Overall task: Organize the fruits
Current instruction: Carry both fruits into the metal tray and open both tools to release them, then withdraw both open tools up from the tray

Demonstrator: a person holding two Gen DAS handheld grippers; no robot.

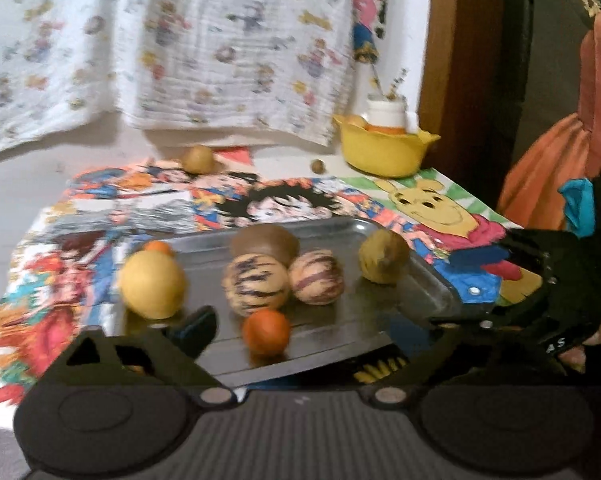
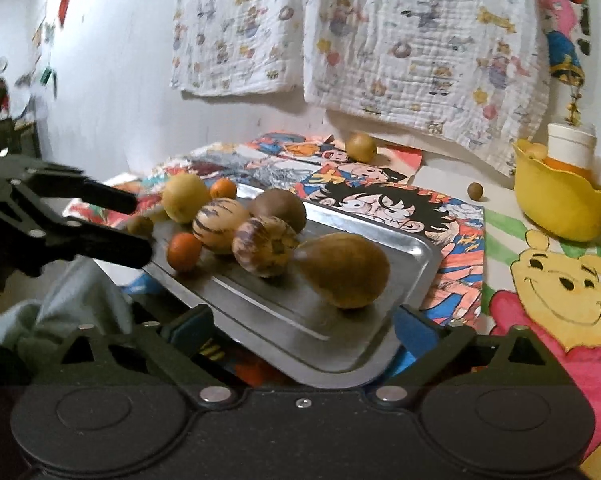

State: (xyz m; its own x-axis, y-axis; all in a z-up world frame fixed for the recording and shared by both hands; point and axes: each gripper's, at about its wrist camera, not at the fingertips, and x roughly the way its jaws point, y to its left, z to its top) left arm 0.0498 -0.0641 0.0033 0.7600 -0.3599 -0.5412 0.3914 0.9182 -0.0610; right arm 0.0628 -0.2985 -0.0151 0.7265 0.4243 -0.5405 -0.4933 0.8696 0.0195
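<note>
Both claws sit at the near edge of the metal tray (image 2: 400, 248). My right claw (image 2: 300, 330) has its fingers spread wide with the tray's near corner lying between them; whether the pads touch the rim I cannot tell. My left claw (image 1: 312, 332) is also wide open and grips nothing; in the right view its two dark fingers (image 2: 112, 248) hover at the tray's left edge.

Fruit on tray, relative to the left claw: small orange (image 1: 266, 332) just ahead between the fingers; two striped melons (image 1: 256, 284) touching each other just beyond it; yellow lemon-like fruit (image 1: 152, 284) ahead-left; brown pear-shaped fruit (image 2: 346, 270) ahead-right, nearest the right claw. A loose round fruit (image 1: 198, 159) lies far ahead on the cartoon mat (image 1: 440, 216), off the tray. Yellow bowl (image 1: 384, 152) far ahead-right.

Judgement: sorting is mid-way, next pick not yet begun. Likely move: ease the left claw forward and close on the small orange, gently, since it may roll on the smooth metal.
</note>
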